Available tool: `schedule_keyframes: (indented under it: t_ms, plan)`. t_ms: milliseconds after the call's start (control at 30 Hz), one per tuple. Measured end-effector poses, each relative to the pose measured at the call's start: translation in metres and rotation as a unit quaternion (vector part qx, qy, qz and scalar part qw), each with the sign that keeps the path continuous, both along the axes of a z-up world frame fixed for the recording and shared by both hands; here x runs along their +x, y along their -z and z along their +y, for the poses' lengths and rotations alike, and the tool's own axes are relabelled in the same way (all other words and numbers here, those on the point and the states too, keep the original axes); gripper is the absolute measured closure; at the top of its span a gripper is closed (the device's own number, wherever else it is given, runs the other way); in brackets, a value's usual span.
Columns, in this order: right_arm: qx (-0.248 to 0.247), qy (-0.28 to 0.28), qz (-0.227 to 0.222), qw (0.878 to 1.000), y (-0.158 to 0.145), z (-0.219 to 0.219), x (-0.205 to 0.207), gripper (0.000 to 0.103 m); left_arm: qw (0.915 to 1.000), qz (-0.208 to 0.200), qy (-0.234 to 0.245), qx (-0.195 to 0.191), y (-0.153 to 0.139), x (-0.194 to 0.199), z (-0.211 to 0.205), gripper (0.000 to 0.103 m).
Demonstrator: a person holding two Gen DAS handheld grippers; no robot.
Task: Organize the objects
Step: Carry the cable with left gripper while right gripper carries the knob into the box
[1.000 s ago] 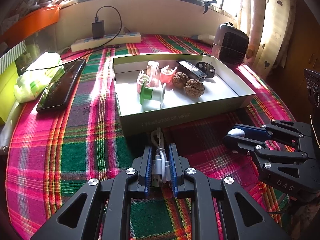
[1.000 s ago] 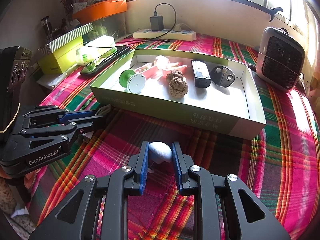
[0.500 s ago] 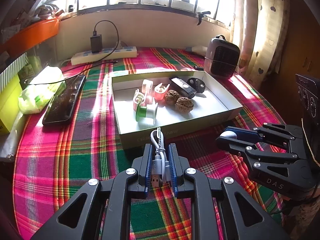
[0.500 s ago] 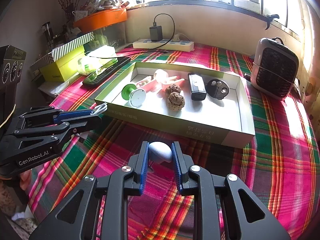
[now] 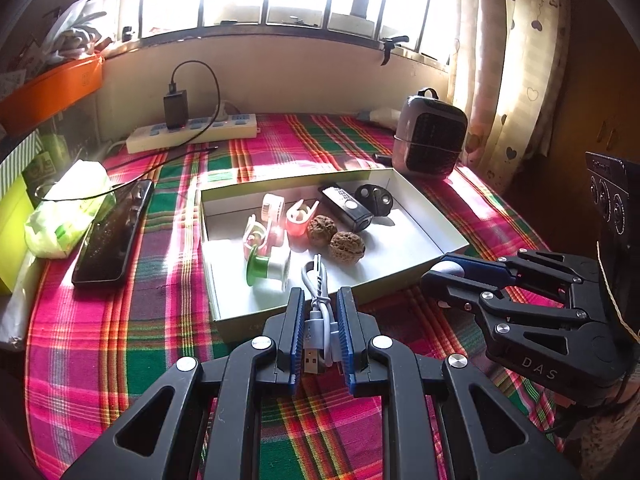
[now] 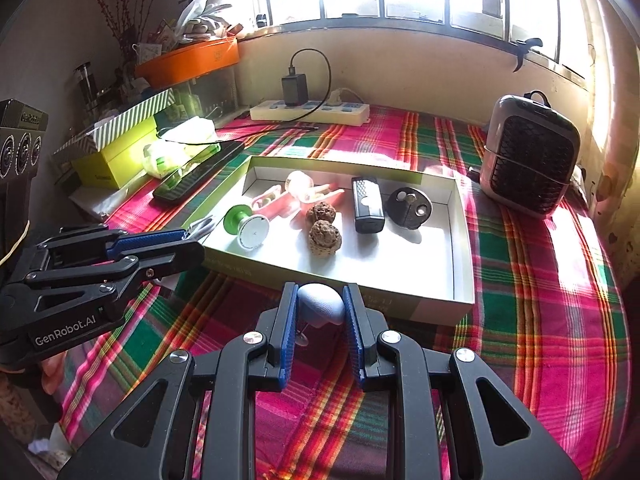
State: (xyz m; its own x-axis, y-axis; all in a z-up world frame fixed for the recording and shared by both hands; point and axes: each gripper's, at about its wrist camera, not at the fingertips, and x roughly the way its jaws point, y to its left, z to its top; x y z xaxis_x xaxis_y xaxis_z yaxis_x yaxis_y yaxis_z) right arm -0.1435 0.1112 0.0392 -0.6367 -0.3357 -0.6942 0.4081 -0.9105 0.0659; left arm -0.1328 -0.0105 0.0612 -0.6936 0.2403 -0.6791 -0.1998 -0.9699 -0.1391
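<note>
Both hand-held grippers have been raised off the plaid tabletop (image 5: 100, 320). A coiled white USB cable (image 5: 318, 312) is clamped in the left hand-held gripper (image 5: 318, 320), a pale rounded object (image 6: 322, 304) in the right hand-held gripper (image 6: 320, 312). Directly ahead and below lies the open box (image 6: 464, 248), its long side crosswise, the left nearer.

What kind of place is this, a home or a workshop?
Most likely a room in a home: a table under a checked cloth stands by a barred window with a heart-print curtain, and a power strip and a small heater sit on it.
</note>
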Motion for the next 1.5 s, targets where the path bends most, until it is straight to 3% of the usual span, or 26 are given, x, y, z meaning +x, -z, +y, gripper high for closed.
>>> schedule_keyframes:
  t_ms: [967,1500]
  plan:
    - [0.002,0.053,-0.022,0.998,0.013,0.02,-0.081,0.079,0.9996,-0.025,-0.01,-0.006,0.02,-0.078,0.014,0.088]
    - [0.014,0.055,-0.028,0.998,0.023,0.019,-0.091,0.079,0.9991,-0.036,-0.022,-0.01,0.03,-0.092,0.014,0.088]
